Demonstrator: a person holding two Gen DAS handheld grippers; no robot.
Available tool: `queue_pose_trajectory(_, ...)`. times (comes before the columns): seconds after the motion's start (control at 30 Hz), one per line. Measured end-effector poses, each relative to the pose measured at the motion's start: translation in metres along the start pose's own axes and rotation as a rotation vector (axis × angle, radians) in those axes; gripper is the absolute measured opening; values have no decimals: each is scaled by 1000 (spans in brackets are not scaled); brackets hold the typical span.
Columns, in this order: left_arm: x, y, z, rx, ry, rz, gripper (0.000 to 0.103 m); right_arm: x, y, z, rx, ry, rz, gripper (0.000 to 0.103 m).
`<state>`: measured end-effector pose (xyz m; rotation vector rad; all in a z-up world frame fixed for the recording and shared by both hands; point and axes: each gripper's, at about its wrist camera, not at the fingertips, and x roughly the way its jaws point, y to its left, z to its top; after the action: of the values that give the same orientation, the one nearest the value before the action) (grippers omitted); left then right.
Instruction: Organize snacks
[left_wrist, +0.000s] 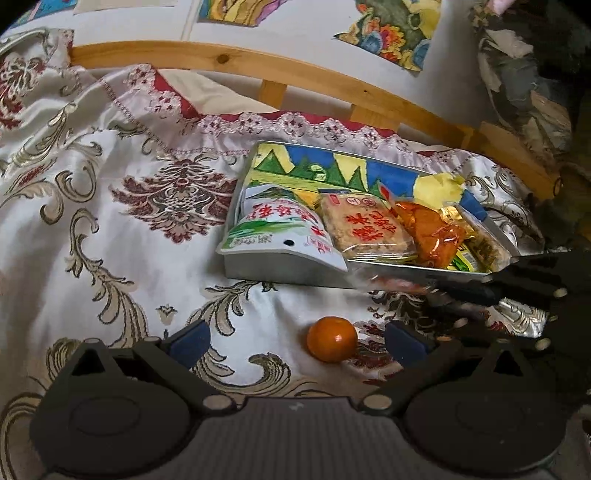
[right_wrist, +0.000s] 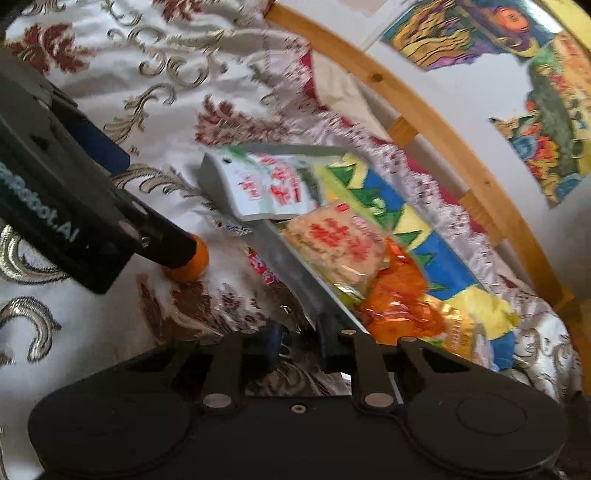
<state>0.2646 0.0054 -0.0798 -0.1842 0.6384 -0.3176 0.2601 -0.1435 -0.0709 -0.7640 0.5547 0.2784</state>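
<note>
— On the patterned bedspread (left_wrist: 110, 258), where are the snacks?
— Most lie in the metal tray (left_wrist: 280, 267): a white packet (left_wrist: 273, 229), a rice cake (left_wrist: 365, 229) and an orange packet (left_wrist: 436, 236). An orange (left_wrist: 331, 339) sits on the cloth near the tray.
— And your tongs?
— Your left gripper (left_wrist: 295, 341) stands apart, empty, with the orange between its tips. Your right gripper (right_wrist: 299, 345) is pinched on a clear wrapper (right_wrist: 291, 314) beside the tray.
</note>
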Motion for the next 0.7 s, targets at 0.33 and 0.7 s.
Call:
queue_pose_trajectory(0.33, 3, -11, -2, 75, -7, -21, 100, -56, -20, -20, 210, -45, -45, 14)
queue_pose_trajectory(0.7, 19, -22, -3, 131, 11, -52, 76, -92, -11, -38, 423, -13, -83, 14)
